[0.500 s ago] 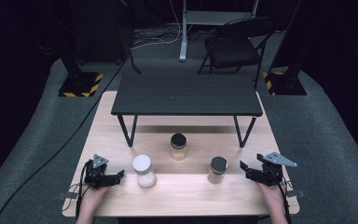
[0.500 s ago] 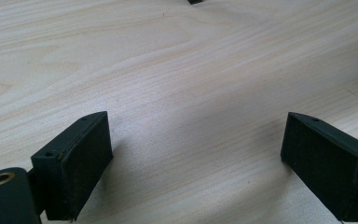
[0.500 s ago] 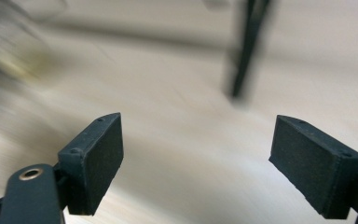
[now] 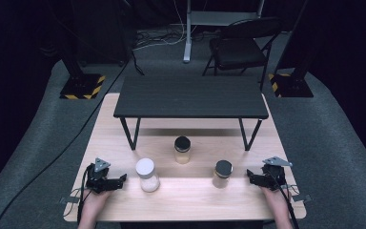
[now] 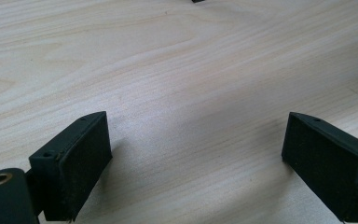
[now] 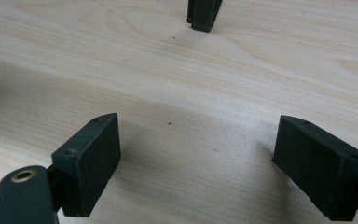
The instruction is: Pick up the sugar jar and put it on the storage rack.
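Three jars stand on the light wooden table (image 4: 190,200). A white-lidded jar (image 4: 147,175) is at the left, a black-lidded jar of amber contents (image 4: 182,150) sits further back in the middle, and a second black-lidded jar (image 4: 223,173) is at the right. My left gripper (image 4: 122,181) rests low on the table just left of the white-lidded jar, open and empty (image 5: 196,156). My right gripper (image 4: 249,177) lies right of the right-hand jar, also open with bare wood between its pads (image 6: 198,158).
A low black shelf (image 4: 190,97) on thin legs spans the back half of the table; one of its feet (image 6: 204,14) stands ahead of my right gripper. A folding chair (image 4: 240,45) and yellow-striped stand bases (image 4: 82,86) are on the grey floor beyond.
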Motion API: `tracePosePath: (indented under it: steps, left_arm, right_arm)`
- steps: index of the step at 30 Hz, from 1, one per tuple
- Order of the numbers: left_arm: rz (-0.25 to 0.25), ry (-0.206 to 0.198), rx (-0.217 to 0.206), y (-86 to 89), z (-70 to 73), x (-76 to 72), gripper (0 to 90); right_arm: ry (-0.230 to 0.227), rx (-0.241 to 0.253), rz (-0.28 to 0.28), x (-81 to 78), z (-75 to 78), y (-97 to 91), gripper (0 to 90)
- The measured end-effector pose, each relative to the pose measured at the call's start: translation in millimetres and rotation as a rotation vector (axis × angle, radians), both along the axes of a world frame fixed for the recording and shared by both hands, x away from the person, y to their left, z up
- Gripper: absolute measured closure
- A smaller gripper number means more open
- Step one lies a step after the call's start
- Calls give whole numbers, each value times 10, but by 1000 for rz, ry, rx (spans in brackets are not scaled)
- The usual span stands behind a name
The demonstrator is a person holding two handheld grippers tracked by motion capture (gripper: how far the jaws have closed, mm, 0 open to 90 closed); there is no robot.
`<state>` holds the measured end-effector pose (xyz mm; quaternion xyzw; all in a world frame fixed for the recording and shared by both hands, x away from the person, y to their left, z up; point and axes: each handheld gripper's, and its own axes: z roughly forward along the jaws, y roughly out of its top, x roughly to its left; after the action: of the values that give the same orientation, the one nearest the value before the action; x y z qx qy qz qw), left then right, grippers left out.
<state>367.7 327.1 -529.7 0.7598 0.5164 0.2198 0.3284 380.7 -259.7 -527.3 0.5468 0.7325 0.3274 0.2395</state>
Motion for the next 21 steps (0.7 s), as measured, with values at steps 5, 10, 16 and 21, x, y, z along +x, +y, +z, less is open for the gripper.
tracePosePath:
  steps: [5, 10, 16, 21]
  left_arm:
    - [-1, 0, 0, 2, 0, -4, 75]
    - [-1, 1, -1, 4, 0, -4, 75]
    - [-1, 0, -12, 17, 3, -5, 76]
    - [6, -1, -35, 44, 15, -16, 78]
  right_arm:
    - [2, -1, 2, 6, 0, 4, 128]
    - [2, -1, 2, 6, -1, 4, 128]
    - [2, -1, 1, 6, -1, 5, 127]
    - [2, -1, 1, 6, -1, 5, 127]
